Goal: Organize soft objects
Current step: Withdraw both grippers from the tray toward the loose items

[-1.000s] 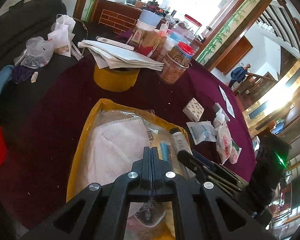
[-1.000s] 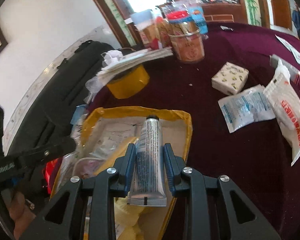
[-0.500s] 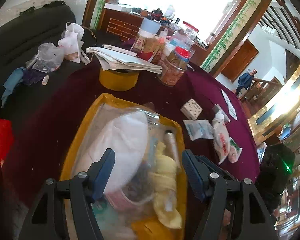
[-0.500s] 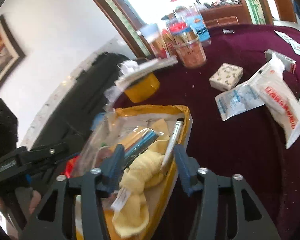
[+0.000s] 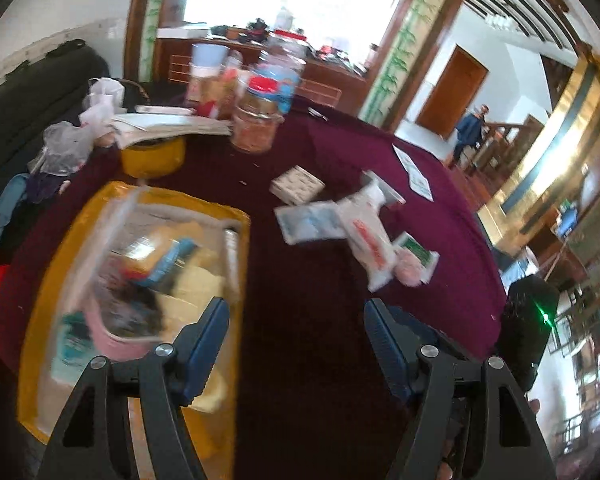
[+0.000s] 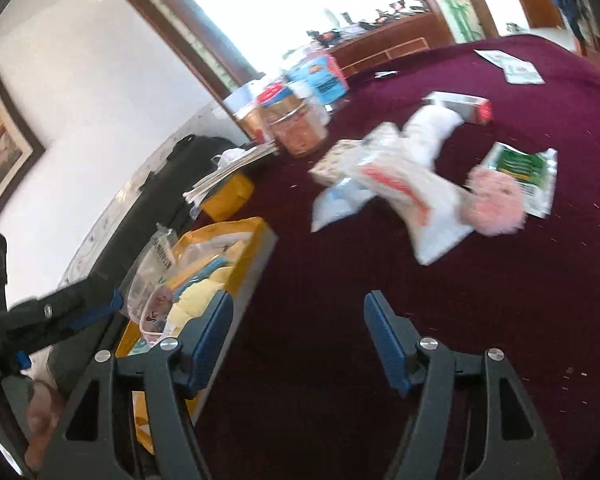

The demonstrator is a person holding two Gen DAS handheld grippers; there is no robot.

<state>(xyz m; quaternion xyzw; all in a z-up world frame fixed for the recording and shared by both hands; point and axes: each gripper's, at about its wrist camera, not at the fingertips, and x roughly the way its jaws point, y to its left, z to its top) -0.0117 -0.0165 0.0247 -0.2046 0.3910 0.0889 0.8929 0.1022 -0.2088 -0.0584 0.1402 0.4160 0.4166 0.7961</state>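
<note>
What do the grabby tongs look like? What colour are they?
Both tongs, left and right, look alike: black angular frames with triangle-shaped cutouts, round silver bolts at the joints, and flat blue pads lining the inner faces of the fingers. No cables or sleeves are visible.

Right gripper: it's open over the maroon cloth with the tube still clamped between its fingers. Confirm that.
Not quite. The right gripper is open above the maroon cloth, but nothing sits between its fingers. The right wrist view shows only bare cloth in the gap. The yellow tray of soft items lies to its left.
</note>
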